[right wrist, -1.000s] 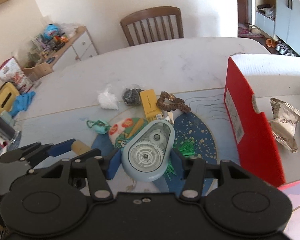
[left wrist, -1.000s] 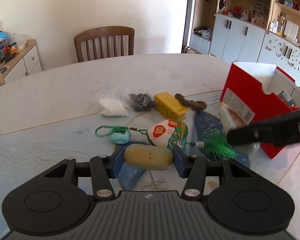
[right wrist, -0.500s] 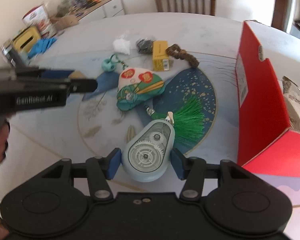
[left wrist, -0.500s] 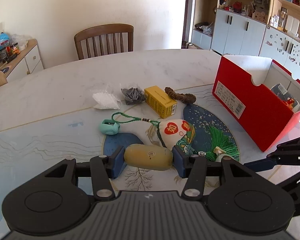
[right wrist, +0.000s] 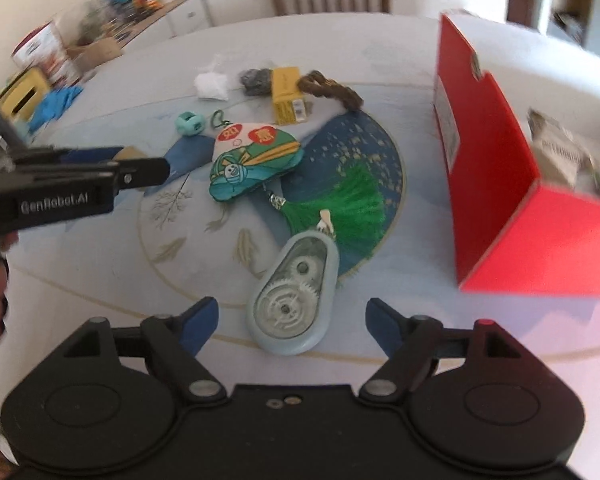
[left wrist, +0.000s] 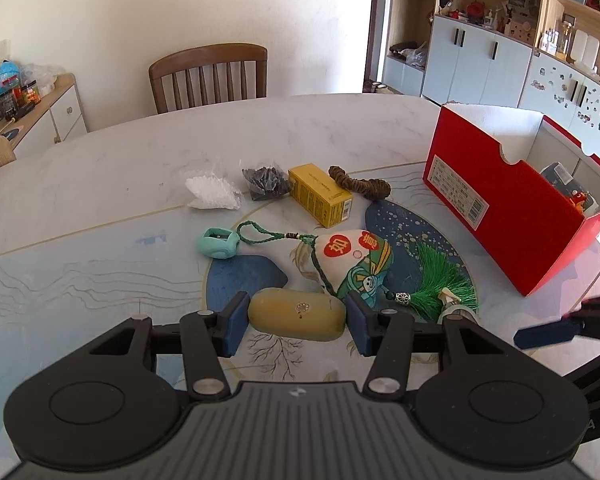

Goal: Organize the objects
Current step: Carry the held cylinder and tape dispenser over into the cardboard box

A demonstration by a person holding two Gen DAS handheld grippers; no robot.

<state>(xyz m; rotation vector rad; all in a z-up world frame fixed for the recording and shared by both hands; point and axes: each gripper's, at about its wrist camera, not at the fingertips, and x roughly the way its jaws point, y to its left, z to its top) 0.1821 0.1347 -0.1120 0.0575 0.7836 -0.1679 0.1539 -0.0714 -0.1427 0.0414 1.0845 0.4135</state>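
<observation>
L gripper [left wrist: 296, 322] pinches a yellow oblong case [left wrist: 297, 315] between its blue pads, held just above the table [left wrist: 100, 168]. R gripper [right wrist: 292, 320] is spread wide – the pale-blue tape dispenser [right wrist: 293, 292] lies flat on the table between its fingers, touching neither. Beyond it: green tassel [right wrist: 340, 208], embroidered sachet [right wrist: 252, 160], yellow box [right wrist: 286, 90] – red box [right wrist: 496, 184] stands to the right.

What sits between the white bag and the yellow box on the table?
A small bag of dark pieces lies between the white bag and the yellow box, close against the box. Both wrist views show it; the left is sharper.
</observation>
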